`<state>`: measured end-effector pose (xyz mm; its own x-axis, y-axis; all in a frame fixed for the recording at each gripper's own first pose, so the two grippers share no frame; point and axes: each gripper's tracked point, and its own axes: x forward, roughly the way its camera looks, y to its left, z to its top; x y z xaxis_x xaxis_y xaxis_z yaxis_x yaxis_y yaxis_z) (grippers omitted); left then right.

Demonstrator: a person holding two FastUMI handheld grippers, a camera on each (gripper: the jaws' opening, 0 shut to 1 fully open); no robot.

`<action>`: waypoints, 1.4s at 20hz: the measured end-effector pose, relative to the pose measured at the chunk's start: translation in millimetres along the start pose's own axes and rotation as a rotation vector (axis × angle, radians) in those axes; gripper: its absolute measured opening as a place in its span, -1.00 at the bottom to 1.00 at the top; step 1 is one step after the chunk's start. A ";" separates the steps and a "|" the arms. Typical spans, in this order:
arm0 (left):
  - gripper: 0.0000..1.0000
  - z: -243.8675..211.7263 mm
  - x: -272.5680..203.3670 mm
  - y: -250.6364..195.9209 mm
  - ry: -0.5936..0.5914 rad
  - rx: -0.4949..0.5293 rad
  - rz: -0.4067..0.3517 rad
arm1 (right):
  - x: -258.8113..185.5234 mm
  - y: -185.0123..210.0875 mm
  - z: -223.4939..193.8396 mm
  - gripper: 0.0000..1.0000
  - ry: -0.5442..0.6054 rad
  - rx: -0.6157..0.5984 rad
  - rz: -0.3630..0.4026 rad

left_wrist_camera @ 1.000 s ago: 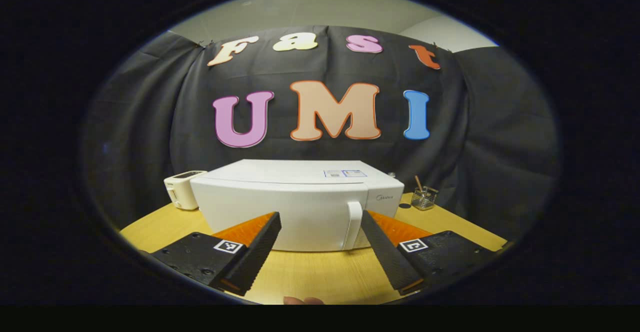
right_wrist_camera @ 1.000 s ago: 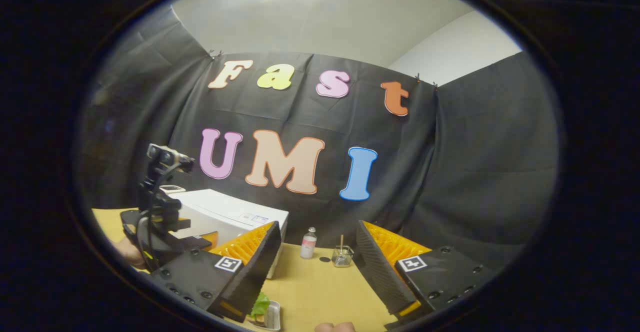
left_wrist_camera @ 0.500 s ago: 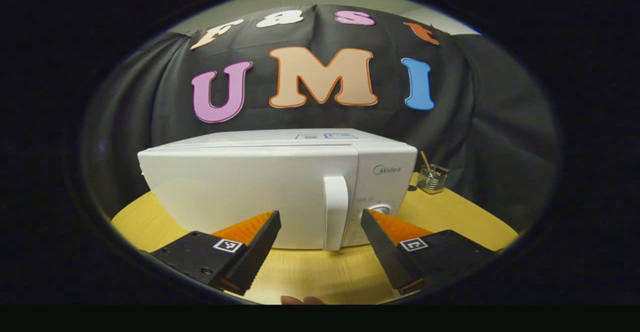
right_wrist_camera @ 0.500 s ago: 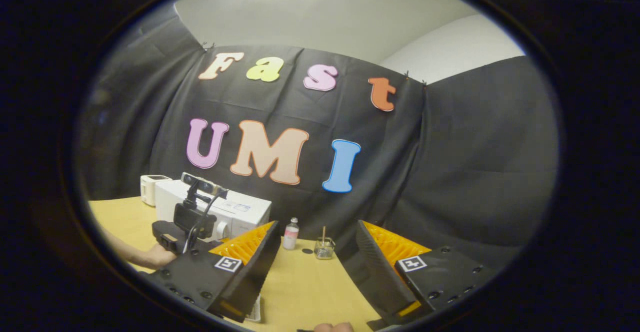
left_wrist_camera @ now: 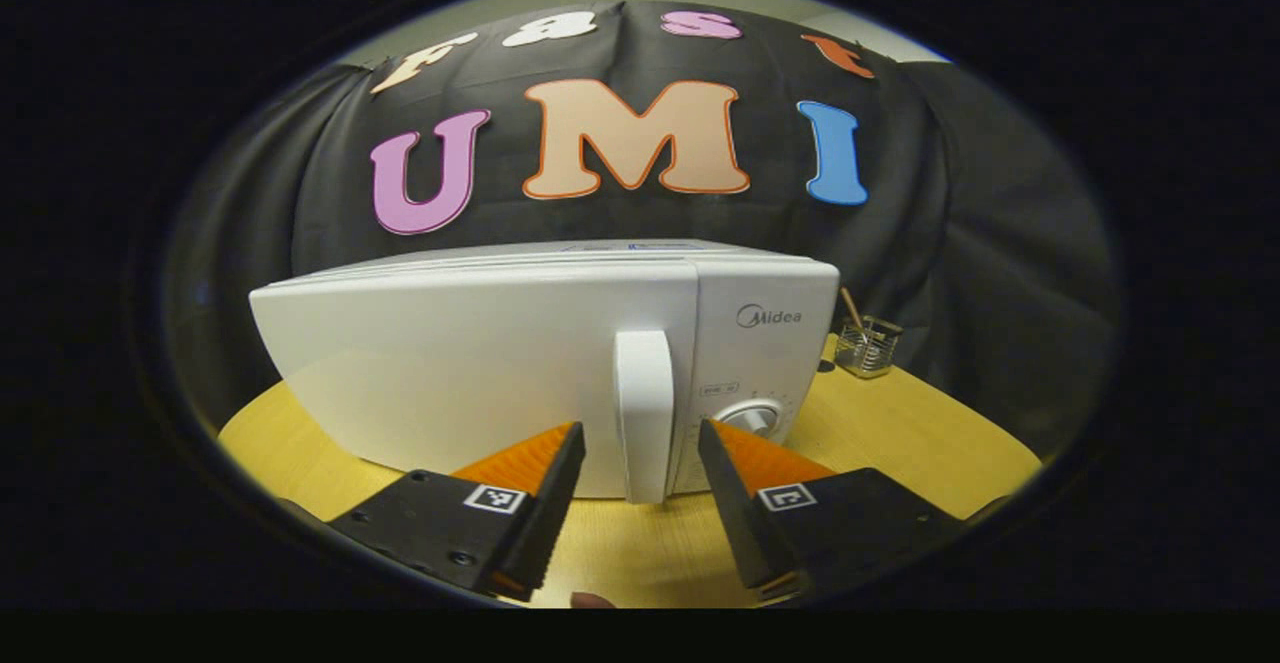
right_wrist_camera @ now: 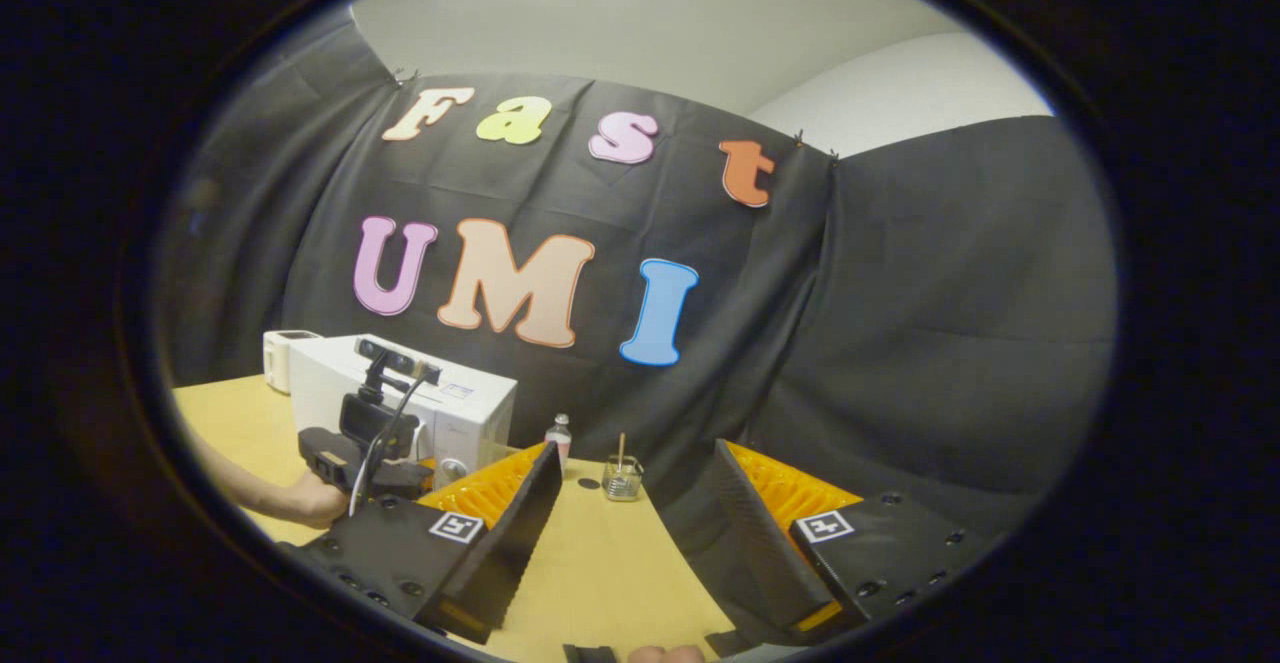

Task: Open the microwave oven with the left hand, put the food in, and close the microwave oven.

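White microwave oven (left_wrist_camera: 480, 373) is sitting door-shut on the wooden table (left_wrist_camera: 900, 433), its upright door handle (left_wrist_camera: 645, 413) standing between the left gripper's (left_wrist_camera: 632, 443) spread fingers, contact not discernible. Right gripper (right_wrist_camera: 635, 468) is hovering open over bare tabletop, with a small glass jar (right_wrist_camera: 622, 480) and bottle (right_wrist_camera: 558, 435) sitting beyond.

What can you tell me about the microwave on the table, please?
The microwave is a white, smooth-looking box that sits on the yellow wooden table. Its door is closed, with an upright white handle at the door's right edge, and a control panel with a round knob to the right of that. The left gripper is open, its fingers to either side of the handle.
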<state>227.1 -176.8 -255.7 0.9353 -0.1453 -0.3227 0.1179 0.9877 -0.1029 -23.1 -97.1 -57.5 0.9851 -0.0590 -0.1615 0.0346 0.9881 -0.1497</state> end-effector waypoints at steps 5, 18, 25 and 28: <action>0.10 -3.9 3.4 1.6 0.014 -0.003 0.010 | -3.5 -7.7 1.4 0.93 -0.002 -0.006 -0.014; -0.96 -4.1 3.2 -2.9 0.012 0.073 -0.021 | -6.0 -1.3 6.7 0.94 -0.005 -0.011 0.011; -0.97 -13.7 -44.3 1.5 0.012 0.051 -0.032 | -5.3 6.6 11.9 0.94 -0.016 0.018 0.030; -0.98 -29.8 -83.6 15.2 0.025 0.042 -0.037 | -1.3 19.3 12.5 0.93 -0.011 0.050 0.060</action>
<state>140.8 -151.4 -258.4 0.9216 -0.1826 -0.3426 0.1665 0.9831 -0.0758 -21.6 -76.2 -48.0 0.9875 0.0014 -0.1574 -0.0160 0.9957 -0.0915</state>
